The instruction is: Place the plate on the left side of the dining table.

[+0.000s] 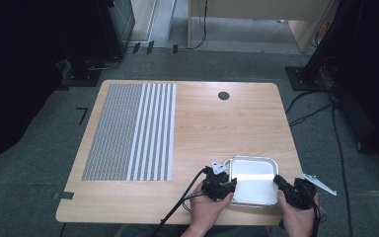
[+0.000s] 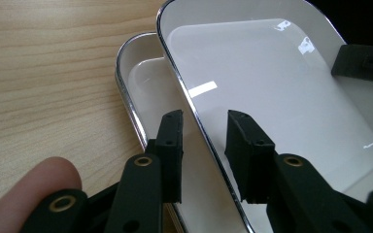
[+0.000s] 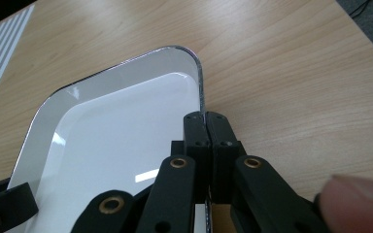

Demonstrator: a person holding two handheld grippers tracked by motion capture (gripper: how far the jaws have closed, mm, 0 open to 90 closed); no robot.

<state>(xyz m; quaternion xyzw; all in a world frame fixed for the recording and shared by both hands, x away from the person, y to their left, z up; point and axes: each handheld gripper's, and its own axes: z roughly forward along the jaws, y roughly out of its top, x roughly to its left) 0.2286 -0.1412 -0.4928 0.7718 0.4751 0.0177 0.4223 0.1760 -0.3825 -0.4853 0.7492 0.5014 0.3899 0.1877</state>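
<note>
Hands reach in from the bottom of the high view, each holding a black gripper against a white tray (image 1: 251,170) at the near right part of a wooden table (image 1: 227,123). The left gripper (image 1: 225,186) meets the tray's left edge, the right gripper (image 1: 279,183) its right edge. A striped mat (image 1: 128,131) lies well apart on the table's left.

Left gripper view: the left gripper (image 2: 204,121) has its jaws spread apart, straddling the rim of an upper tray (image 2: 272,82) lifted above a lower tray (image 2: 141,73).

Right gripper view: the right gripper (image 3: 207,119) has its jaws pressed together, clamping the tray's rim (image 3: 200,92).
</note>
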